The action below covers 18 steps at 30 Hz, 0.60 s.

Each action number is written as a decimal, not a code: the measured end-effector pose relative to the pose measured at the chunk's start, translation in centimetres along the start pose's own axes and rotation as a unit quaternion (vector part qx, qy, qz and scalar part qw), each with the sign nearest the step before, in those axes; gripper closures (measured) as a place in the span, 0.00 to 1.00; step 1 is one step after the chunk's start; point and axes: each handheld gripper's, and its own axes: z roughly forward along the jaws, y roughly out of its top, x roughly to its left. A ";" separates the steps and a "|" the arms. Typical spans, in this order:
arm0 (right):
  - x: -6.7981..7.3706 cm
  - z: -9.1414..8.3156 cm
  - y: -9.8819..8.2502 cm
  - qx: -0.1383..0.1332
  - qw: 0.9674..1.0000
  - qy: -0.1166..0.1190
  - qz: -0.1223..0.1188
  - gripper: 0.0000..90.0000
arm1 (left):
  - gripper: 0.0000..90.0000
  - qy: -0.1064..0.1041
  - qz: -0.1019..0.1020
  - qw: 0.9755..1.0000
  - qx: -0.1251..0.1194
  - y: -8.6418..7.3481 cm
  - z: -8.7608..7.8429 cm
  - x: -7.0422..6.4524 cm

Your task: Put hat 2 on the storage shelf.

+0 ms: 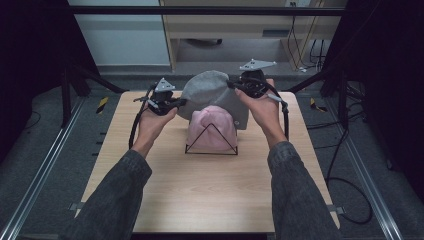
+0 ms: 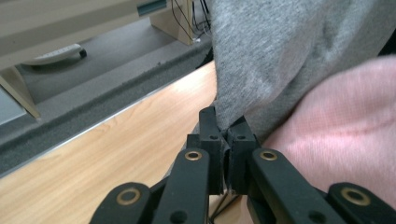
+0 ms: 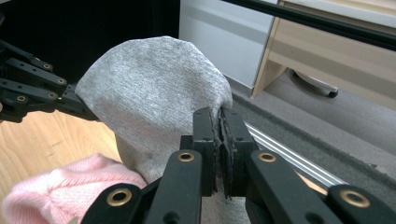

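A grey knit beanie (image 1: 212,96) hangs stretched between both grippers above the far half of the table. My left gripper (image 1: 179,103) is shut on its left edge (image 2: 233,112); my right gripper (image 1: 234,86) is shut on its right edge (image 3: 205,100). Below and in front of it a pink knit beanie (image 1: 211,129) sits over a black wire triangular stand (image 1: 211,145). The grey beanie's lower part overlaps the pink one (image 2: 345,135) from behind. In the right gripper view the left gripper (image 3: 70,105) grips the grey beanie's far edge, with the pink beanie (image 3: 60,191) below.
The wooden table (image 1: 200,190) has bare room in front of the stand and along both sides. Beyond its far edge lie grey floor, a metal rail (image 3: 289,154) and pale wooden furniture (image 1: 225,30). Black frame legs (image 1: 75,80) stand at the far corners.
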 end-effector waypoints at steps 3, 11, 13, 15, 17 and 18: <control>0.2 0.2 -0.4 0.006 1.000 0.001 -0.002 0.96 | 0.97 -0.002 -0.001 1.000 0.006 -0.5 0.1 -0.1; 0.6 0.6 -1.1 0.018 1.000 0.007 -0.003 0.95 | 0.97 -0.004 -0.002 1.000 0.014 -1.4 0.4 -0.2; 0.6 0.6 -1.2 0.020 1.000 0.006 -0.005 0.95 | 0.97 -0.004 -0.002 1.000 0.015 -1.5 0.4 -0.2; 0.7 0.7 -1.5 0.023 1.000 0.004 -0.007 0.95 | 0.97 -0.005 -0.003 1.000 0.016 -1.7 0.4 -0.2; 0.7 0.7 -1.8 0.029 1.000 0.005 -0.006 0.95 | 0.97 -0.005 -0.005 1.000 0.018 -1.9 0.4 -0.2; 0.7 0.7 -1.9 0.029 1.000 0.006 -0.004 0.95 | 0.97 -0.005 -0.005 1.000 0.021 -2.0 0.5 -0.2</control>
